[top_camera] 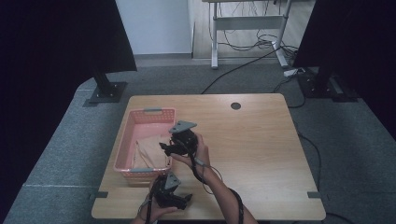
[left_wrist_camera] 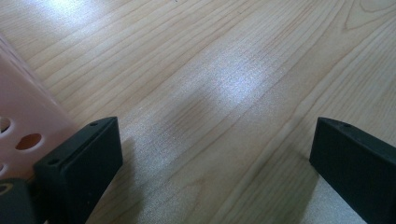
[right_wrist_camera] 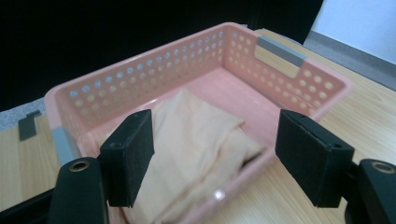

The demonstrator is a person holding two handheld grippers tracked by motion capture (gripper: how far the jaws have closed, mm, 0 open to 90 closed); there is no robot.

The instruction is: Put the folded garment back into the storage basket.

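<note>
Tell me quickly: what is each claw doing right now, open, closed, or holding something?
Left claw: open, nothing held, only bare table between its jaws.
Right claw: open, nothing held, above the folded cloth in the pink basket.

One pink basket (top_camera: 125, 140) stood on one wooden table (top_camera: 252, 149). One beige cloth (right_wrist_camera: 196, 140) lay folded in that basket. Two grippers were at work, the left gripper (top_camera: 180, 199) and the right gripper (top_camera: 164, 148), each with two black jaws. Two grey tape strips marked the basket's two end handles, and one round hole (top_camera: 236, 106) pierced the tabletop.
</note>
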